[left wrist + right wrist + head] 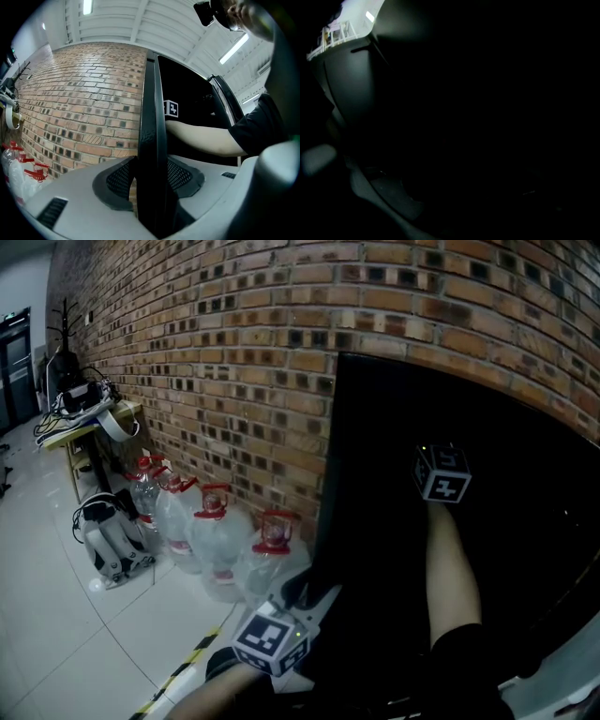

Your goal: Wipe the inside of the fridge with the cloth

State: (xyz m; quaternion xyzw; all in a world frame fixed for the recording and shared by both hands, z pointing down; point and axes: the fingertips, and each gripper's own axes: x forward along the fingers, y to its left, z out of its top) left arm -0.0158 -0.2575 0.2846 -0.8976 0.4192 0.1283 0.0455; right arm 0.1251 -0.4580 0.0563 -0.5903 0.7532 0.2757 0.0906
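Head view shows your right gripper (442, 474) reaching deep into the dark fridge (375, 418). Its jaws and the cloth are lost in blackness, so you cannot tell its grip. Your left gripper (152, 180) is clamped on the fridge's black edge (152, 117). Wiping seems under way, but how much remains cannot be judged.

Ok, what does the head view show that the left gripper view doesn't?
Head view only: a bag on the floor and striped floor tape.
Left gripper view only: the left gripper shut on the black panel edge, plus ceiling lights.
Both: the brick wall, the water jugs, and the right forearm reaching into the dark fridge.
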